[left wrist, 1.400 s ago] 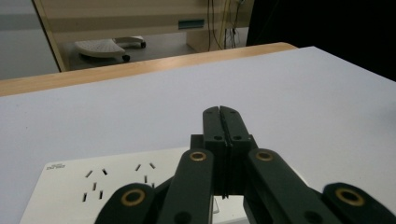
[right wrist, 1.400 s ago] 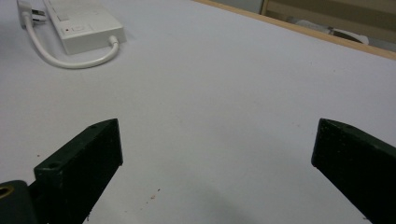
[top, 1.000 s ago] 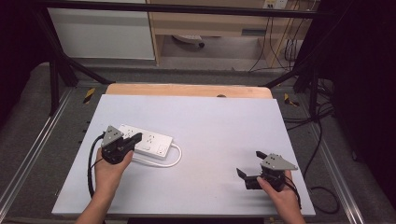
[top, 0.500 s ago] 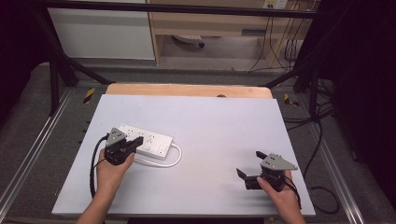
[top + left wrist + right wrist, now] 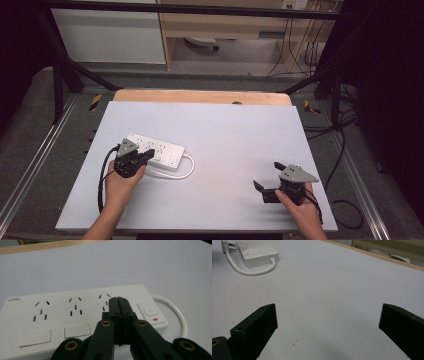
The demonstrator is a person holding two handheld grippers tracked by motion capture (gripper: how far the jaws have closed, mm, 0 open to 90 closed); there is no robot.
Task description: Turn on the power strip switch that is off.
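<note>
A white power strip (image 5: pixel 156 150) lies on the pale table at the left, its white cord (image 5: pixel 181 170) looping off its right end. My left gripper (image 5: pixel 146 156) is shut and empty, hovering over the strip's near edge. In the left gripper view its closed tips (image 5: pixel 118 301) sit above the strip (image 5: pixel 50 315), just left of the square switch (image 5: pixel 150 312) with a red light. My right gripper (image 5: pixel 269 178) rests near the table's front right, jaws wide apart with bare table between them (image 5: pixel 327 312). The strip (image 5: pixel 258 252) and cord (image 5: pixel 249 271) appear far off in the right gripper view.
The table top (image 5: pixel 235 140) has a wooden strip (image 5: pixel 200 96) along its far edge. Metal frame rails run along both sides. Cables (image 5: pixel 345 150) hang off to the right, beyond the table.
My left gripper has shifted slightly to the right along the power strip. The right gripper has stayed still.
</note>
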